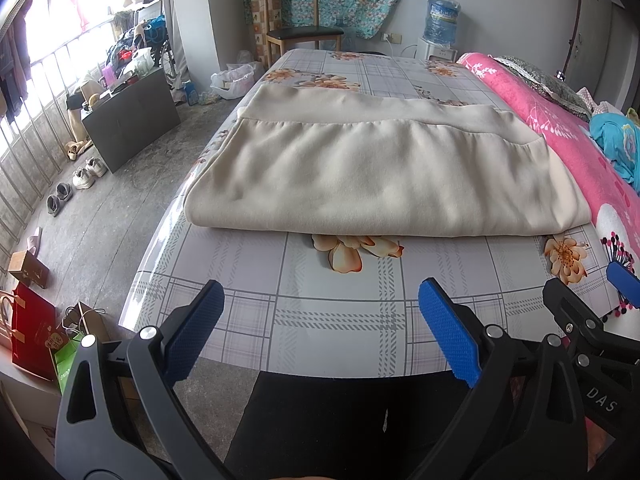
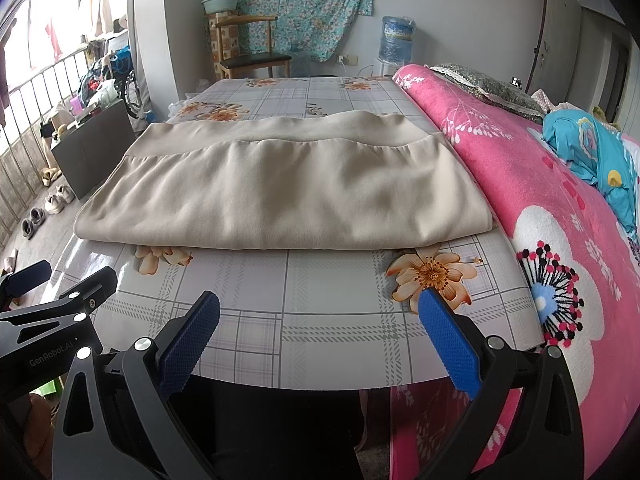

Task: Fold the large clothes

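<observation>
Beige cloth, the folded garment (image 1: 372, 176), lies flat on our flowered worktop (image 1: 320, 320), its right edge just beside the pink blanket (image 1: 560, 136). We hold our left tongs (image 1: 320, 320) and right tongs (image 2: 320, 332) spread wide and empty, near the worktop's front edge, apart from the garment.

From my feed the folded beige fabric garment (image 1: 372, 176) covers part of an orange printed flower (image 1: 352, 250) on the checked plastic tablecloth (image 1: 320, 320), I can't tell how many layers it has, and the pink floral blanket (image 2: 520, 184) runs off the frame edge.
</observation>
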The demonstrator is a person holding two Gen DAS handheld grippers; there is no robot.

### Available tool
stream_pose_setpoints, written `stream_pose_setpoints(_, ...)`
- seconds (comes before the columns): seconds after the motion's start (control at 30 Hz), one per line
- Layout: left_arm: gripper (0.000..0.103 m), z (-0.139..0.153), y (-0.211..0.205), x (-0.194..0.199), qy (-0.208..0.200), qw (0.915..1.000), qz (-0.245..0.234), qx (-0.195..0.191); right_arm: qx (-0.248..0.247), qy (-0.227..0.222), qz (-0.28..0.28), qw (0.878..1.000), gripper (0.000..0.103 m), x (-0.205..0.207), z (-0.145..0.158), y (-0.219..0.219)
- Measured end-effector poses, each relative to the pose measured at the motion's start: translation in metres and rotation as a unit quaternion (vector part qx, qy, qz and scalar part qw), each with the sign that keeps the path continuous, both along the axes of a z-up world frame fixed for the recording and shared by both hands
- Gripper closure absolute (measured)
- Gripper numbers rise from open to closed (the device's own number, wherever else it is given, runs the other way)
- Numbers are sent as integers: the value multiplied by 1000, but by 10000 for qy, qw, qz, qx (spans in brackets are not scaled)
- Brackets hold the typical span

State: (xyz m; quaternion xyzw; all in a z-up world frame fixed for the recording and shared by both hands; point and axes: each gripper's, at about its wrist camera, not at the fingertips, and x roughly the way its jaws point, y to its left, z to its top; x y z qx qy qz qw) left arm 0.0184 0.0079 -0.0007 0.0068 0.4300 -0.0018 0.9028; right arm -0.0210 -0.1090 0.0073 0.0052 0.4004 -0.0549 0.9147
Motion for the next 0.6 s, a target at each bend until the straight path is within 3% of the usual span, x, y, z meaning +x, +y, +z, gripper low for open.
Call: stream_pose_setpoints(0.6, 9, 1, 2, 1, 11, 10000, 6, -13, -2, -2, 2, 10000, 6, 0, 0, 0)
